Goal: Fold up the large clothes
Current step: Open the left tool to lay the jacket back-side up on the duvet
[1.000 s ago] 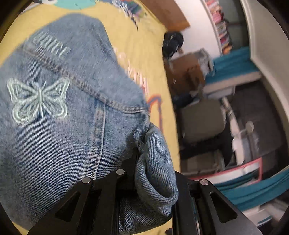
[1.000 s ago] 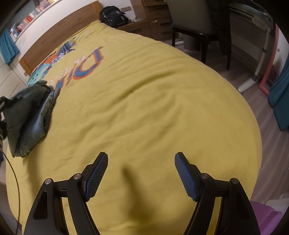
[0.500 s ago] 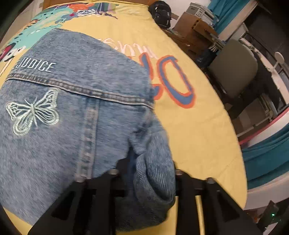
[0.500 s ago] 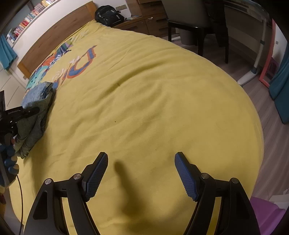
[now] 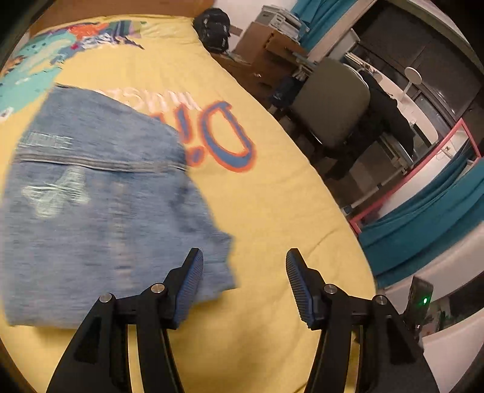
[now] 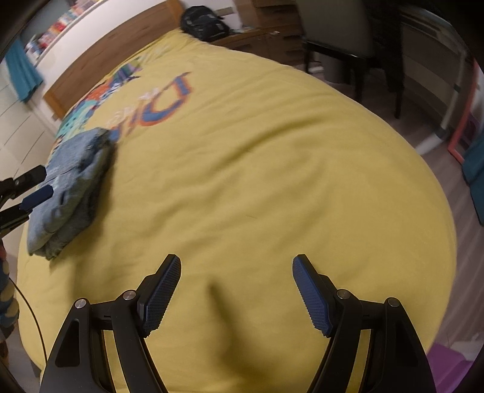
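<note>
A folded blue denim jacket [image 5: 99, 205] with a pale embroidered butterfly lies on the yellow bedspread [image 5: 272, 211]. My left gripper [image 5: 242, 281] hovers at the jacket's near right corner; its jaws are opening and nothing is between them, though the left pad overlaps the denim edge in the picture. In the right wrist view the same jacket [image 6: 72, 181] is a thick bundle at the bed's left edge, with the left gripper [image 6: 31, 189] beside it. My right gripper [image 6: 236, 290] stands open over bare bedspread [image 6: 272, 181], far to the jacket's right.
The bedspread carries big orange-and-blue lettering [image 5: 224, 142] and a colourful print towards the wooden headboard [image 6: 112, 60]. A black backpack [image 5: 213, 28] sits by the bed's far corner. A grey chair [image 5: 332, 105], a desk and a pink frame [image 5: 423, 169] stand beyond the bed's right side.
My left gripper let go of the denim fold it was shut on and pulled back; the jacket now lies flat on the bed. The right gripper stayed open over the bedspread.
</note>
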Action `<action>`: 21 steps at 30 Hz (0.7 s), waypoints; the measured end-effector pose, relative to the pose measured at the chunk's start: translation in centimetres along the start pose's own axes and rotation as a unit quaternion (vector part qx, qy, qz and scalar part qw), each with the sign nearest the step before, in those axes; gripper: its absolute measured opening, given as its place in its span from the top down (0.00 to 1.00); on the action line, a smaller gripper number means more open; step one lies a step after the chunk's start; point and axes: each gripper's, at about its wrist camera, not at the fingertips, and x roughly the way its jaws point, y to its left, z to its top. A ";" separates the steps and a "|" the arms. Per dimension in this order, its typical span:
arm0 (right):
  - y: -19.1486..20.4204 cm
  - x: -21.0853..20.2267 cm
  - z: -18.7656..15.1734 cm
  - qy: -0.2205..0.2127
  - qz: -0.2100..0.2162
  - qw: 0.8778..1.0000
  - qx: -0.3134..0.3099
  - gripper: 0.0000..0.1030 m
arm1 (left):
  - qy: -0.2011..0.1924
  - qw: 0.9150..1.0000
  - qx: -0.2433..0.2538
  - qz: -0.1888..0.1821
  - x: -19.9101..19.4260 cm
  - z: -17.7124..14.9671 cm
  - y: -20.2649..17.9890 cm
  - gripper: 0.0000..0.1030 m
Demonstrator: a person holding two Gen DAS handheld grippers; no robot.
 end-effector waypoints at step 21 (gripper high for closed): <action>23.8 8.3 4.9 0.018 0.182 0.971 -0.156 0.25 | 0.017 0.998 0.033 0.054 -4.8 -3.5 11.2 0.50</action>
